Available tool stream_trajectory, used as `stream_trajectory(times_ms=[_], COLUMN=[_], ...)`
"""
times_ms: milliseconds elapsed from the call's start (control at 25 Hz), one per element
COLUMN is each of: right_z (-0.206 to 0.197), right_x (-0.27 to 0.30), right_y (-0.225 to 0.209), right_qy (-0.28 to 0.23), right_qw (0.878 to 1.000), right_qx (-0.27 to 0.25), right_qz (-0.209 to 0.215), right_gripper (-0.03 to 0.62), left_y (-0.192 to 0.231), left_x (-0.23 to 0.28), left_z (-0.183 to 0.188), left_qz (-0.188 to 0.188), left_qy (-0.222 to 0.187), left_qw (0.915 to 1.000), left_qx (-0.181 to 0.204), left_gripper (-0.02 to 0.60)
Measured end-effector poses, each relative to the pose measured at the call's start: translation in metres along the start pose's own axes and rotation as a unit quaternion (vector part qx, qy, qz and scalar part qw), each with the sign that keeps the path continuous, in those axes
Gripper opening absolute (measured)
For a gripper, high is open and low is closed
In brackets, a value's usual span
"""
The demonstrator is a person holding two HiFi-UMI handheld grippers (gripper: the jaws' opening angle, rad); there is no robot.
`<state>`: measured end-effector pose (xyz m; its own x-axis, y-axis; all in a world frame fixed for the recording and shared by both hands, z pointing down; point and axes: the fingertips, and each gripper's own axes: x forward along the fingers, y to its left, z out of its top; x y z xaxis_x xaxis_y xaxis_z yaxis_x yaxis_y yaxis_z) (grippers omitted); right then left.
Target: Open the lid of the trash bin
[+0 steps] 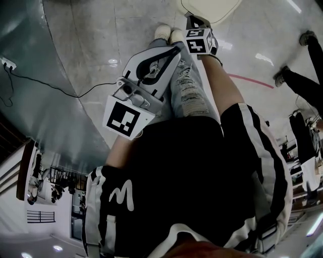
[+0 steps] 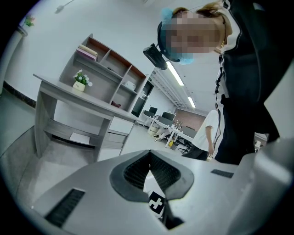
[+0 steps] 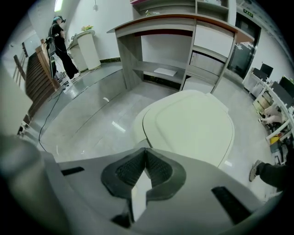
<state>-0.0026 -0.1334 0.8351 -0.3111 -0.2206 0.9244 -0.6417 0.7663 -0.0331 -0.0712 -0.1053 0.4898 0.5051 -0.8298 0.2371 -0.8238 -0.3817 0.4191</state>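
Note:
The trash bin's cream lid [image 3: 193, 124] lies flat and closed on the floor-standing bin, just ahead of and below my right gripper [image 3: 146, 149]. That gripper's jaws meet at the tips, shut on nothing. In the head view only an edge of the lid [image 1: 209, 9] shows at the top, beyond the right gripper's marker cube [image 1: 199, 41]. My left gripper [image 2: 149, 151] is also shut and empty; it hangs by the person's leg [image 1: 189, 90], well short of the bin, aimed towards the right gripper's cube [image 2: 156, 203].
A grey reception desk with shelves [image 3: 183, 41] stands behind the bin. A black cable [image 1: 55, 83] runs across the shiny floor on the left. Another person's legs [image 1: 303, 75] are at the right. A person [image 3: 59, 41] stands far left by a white cabinet.

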Motion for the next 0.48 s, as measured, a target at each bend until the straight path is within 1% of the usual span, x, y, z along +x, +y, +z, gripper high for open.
stream_trajectory(times_ms=[120,280,480], right_z=[-0.001,-0.001,-0.001], right_x=[0.0,0.003,0.006], right_y=[0.002,0.005,0.011], right_qy=[0.0,0.004,0.019], right_qw=[0.999,0.998,0.992], right_qx=[-0.03,-0.063,-0.119], right_qz=[-0.012,-0.015,-0.046], right_gripper=[0.011,0.011,0.011], left_y=[-0.002,-0.001,-0.002], left_x=[0.001,0.0,-0.001], left_z=[0.001,-0.001,-0.003], left_qz=[-0.003,-0.006,-0.009], left_qy=[0.0,0.0,0.0], left_qw=[1.0,1.0,1.0], left_qx=[0.002,0.004,0.004], left_gripper=[0.002,0.002,0.002])
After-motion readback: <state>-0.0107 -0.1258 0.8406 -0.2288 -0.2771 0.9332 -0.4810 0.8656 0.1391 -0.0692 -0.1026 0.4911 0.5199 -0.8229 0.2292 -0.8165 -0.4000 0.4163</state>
